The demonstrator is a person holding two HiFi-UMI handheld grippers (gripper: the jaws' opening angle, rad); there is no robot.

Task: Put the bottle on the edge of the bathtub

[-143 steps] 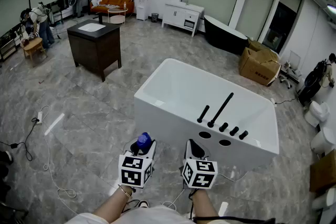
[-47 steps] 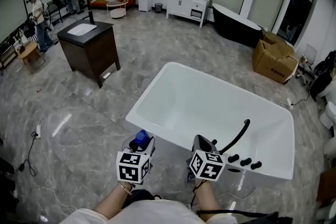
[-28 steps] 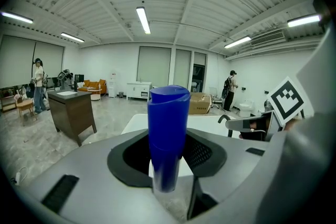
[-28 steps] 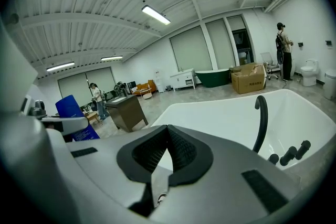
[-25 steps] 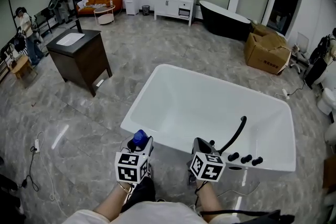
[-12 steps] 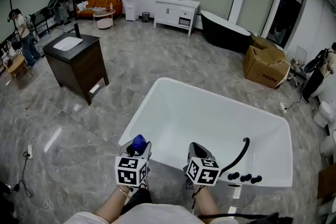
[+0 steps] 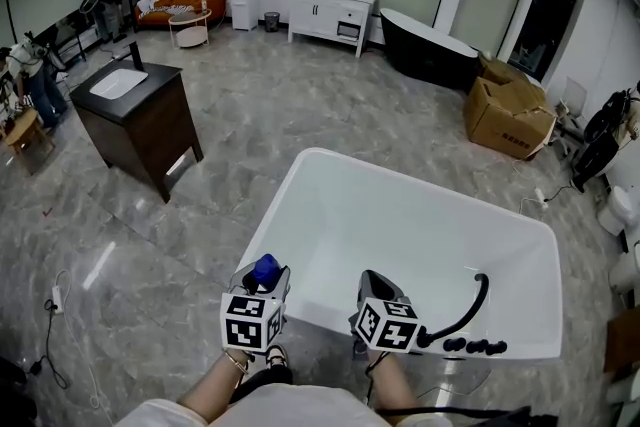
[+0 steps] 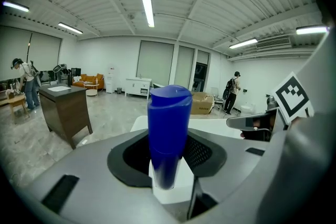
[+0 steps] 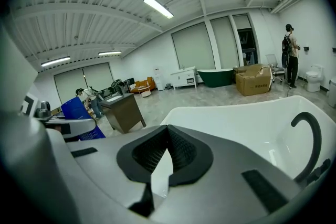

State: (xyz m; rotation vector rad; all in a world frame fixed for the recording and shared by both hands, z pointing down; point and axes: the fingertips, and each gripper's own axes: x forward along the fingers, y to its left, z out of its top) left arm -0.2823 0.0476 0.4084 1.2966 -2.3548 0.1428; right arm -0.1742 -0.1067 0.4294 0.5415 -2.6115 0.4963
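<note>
Hovering beside the near rim of the tub point(image 7: 380, 235), the left gripper point(image 7: 262, 287) was clamped on the bottle point(image 8: 168, 134), and the right gripper point(image 7: 372, 290) was closed, empty. Released off-centre on that narrow rim, the bottle could topple into the tub. It stood roughly upright, long axis vertical, cap up.

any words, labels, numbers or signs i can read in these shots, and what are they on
No text can be read in any view.
Bottle: plain blue, no label showing.
Marker cubes: black-and-white square patterns only, no letters or numbers.
Cardboard box: any print is too small to read.
</note>
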